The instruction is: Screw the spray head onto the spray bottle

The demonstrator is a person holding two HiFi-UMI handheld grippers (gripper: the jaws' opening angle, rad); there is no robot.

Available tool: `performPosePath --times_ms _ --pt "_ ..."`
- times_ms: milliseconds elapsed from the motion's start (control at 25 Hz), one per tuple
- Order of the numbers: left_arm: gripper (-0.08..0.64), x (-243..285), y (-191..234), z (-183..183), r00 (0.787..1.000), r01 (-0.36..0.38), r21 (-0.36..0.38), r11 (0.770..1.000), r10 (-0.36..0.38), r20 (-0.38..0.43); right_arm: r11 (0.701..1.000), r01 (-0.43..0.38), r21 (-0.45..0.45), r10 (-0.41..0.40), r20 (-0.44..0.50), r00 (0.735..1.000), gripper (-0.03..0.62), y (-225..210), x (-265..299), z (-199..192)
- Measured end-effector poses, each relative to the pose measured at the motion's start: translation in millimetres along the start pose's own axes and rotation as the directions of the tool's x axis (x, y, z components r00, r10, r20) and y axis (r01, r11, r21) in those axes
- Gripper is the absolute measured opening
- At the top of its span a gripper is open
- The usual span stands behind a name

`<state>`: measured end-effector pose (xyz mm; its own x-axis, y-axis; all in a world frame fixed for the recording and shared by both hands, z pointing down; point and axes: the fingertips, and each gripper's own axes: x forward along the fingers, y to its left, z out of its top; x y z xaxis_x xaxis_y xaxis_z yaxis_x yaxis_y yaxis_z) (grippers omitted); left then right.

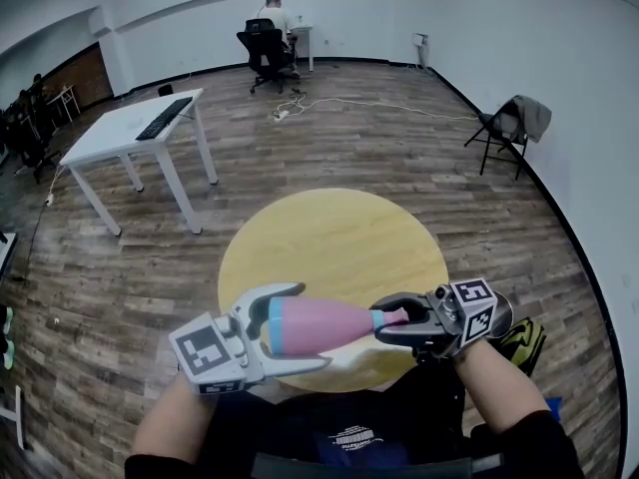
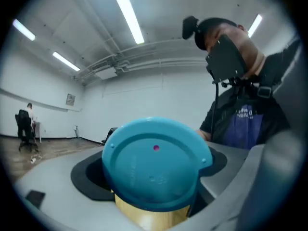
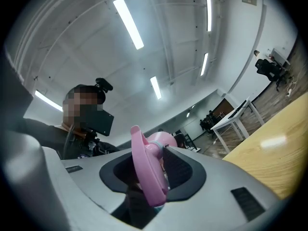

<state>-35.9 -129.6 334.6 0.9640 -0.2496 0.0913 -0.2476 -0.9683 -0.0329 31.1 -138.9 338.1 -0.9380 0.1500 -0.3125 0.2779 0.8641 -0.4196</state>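
Looks like mid-screwing. The right gripper (image 1: 387, 323) is clamped on the pink spray head (image 3: 147, 170), which seems seated on the neck of the spray bottle (image 1: 319, 325), held level over the round wooden table (image 1: 339, 230), low in the frame. The left gripper (image 1: 310, 327) sits wide and loose around the teal base (image 2: 156, 165), not pinching. Next it probably has to re-clamp and twist. The plastic is smooth and glossy and the body tapers, so it could slip.
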Motion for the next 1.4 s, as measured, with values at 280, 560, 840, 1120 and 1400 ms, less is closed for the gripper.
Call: performPosePath --times_ms 280,560,840,1120,1400 --pt "0.506 2 -6 -21 0.987 -0.020 0.283 0.959 0.064 -0.148 1.000 0.009 -0.030 -0.011 -0.085 0.996 0.177 2 -1 -13" --pt "0.506 4 -5 -13 0.986 -0.044 0.382 0.923 0.102 -0.134 0.997 -0.002 -0.082 -0.004 -0.075 0.997 0.184 3 -1 -7" --pt "0.506 -19 44 19 0.957 -0.018 -0.461 0.887 0.149 0.249 0.988 0.025 0.152 -0.050 0.166 0.985 0.147 -26 -10 9" --pt "0.520 -53 68 7 0.920 0.064 -0.656 0.752 0.210 0.331 0.988 0.058 0.144 -0.082 0.165 0.983 0.147 -34 -20 9" --pt "0.515 -11 25 2 0.985 0.070 -0.446 0.892 0.008 0.172 0.997 0.047 0.063 -0.049 0.036 0.998 0.147 -23 4 -5"
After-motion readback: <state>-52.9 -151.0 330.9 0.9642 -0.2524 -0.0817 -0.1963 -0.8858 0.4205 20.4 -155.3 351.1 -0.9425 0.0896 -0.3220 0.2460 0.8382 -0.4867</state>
